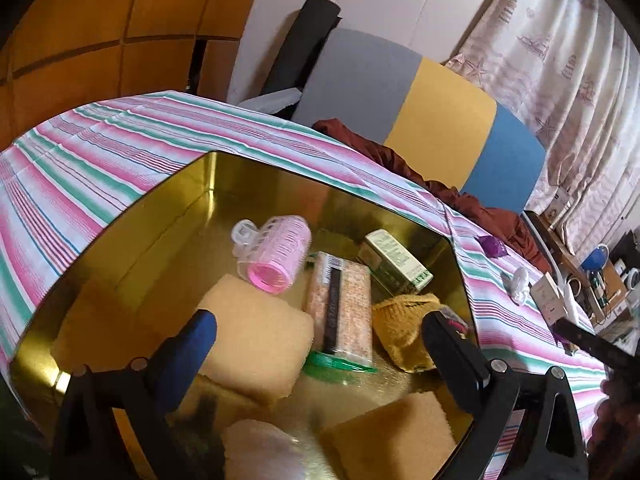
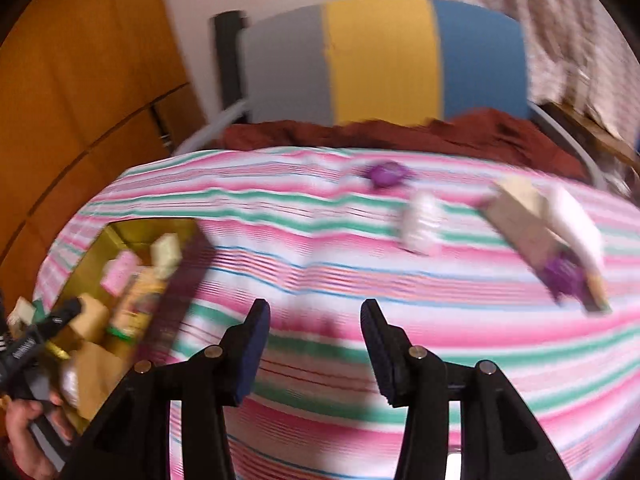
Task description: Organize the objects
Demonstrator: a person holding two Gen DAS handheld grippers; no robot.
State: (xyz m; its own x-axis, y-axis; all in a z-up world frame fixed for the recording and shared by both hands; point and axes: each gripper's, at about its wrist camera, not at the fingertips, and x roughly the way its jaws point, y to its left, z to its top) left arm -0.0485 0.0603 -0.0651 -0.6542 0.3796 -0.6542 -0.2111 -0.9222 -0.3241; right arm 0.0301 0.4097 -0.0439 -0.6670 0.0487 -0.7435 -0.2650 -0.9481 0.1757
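Note:
A gold box (image 1: 176, 216) sits on the striped cloth and holds a pink hair roller (image 1: 276, 256), a tan sponge (image 1: 256, 344), a pink-speckled packet (image 1: 340, 304), a green-white carton (image 1: 394, 262) and a yellow knit piece (image 1: 404, 328). My left gripper (image 1: 320, 340) is open and empty above the box. My right gripper (image 2: 316, 328) is open and empty over the cloth, right of the box (image 2: 120, 232). On the cloth in the blurred right wrist view lie a purple clip (image 2: 386, 174), a white item (image 2: 422, 222), a brown box (image 2: 520, 220) and a white tube (image 2: 576, 232).
A striped cloth (image 2: 320, 272) covers the table. A chair with a grey, yellow and blue back (image 2: 384, 56) and a maroon cloth (image 2: 400, 128) stand behind it. A wooden cabinet (image 1: 100, 28) is at the left, curtains (image 1: 560, 60) at the right.

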